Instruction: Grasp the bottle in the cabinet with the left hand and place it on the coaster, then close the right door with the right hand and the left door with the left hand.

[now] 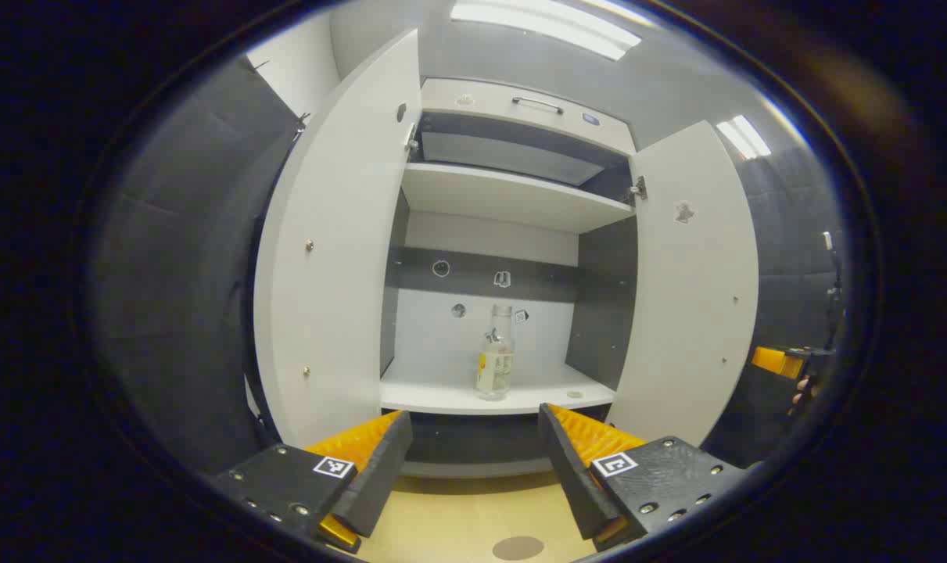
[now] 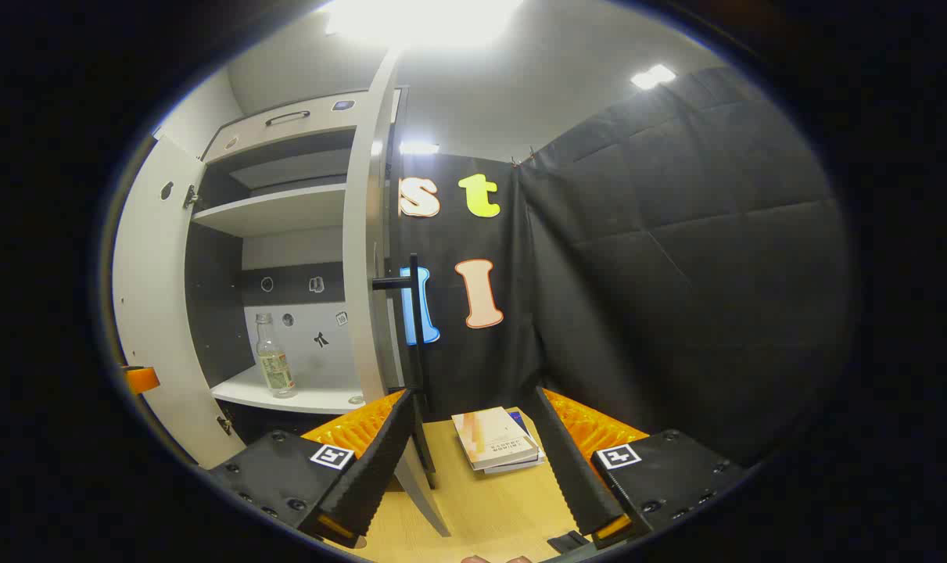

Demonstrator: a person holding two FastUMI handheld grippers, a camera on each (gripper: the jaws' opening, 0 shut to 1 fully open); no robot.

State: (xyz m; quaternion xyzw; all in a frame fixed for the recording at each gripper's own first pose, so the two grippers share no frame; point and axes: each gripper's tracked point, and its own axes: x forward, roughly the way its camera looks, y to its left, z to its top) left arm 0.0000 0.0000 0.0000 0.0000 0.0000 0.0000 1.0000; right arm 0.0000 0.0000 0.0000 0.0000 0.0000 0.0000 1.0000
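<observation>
Two tongs are showing, each standing spread with nothing between its fingers. Left tongs (image 1: 473, 438): hanging released over the counter (image 1: 457, 524), pointing at the cabinet (image 1: 512, 195); fingers well short of the lower shelf (image 1: 442, 395). Right tongs (image 2: 469, 434): hanging released beside the right door (image 2: 364, 258), whose edge and dark handle (image 2: 414, 313) are rising just ahead of the left finger; a stack of books (image 2: 495, 439) is lying on the counter between and beyond the fingers.

Bottle (image 1: 496, 356): standing upright on the lower shelf, near its front edge, about mid-width; clear glass with a pale label; untouched.

Coaster (image 1: 518, 547): a brown disc lying on the counter, just in front of the left tongs, well apart from the bottle.

Doors: left door (image 1: 332, 258) and right door both standing wide open. Upper shelf (image 1: 504, 195): sitting above the bottle.
</observation>
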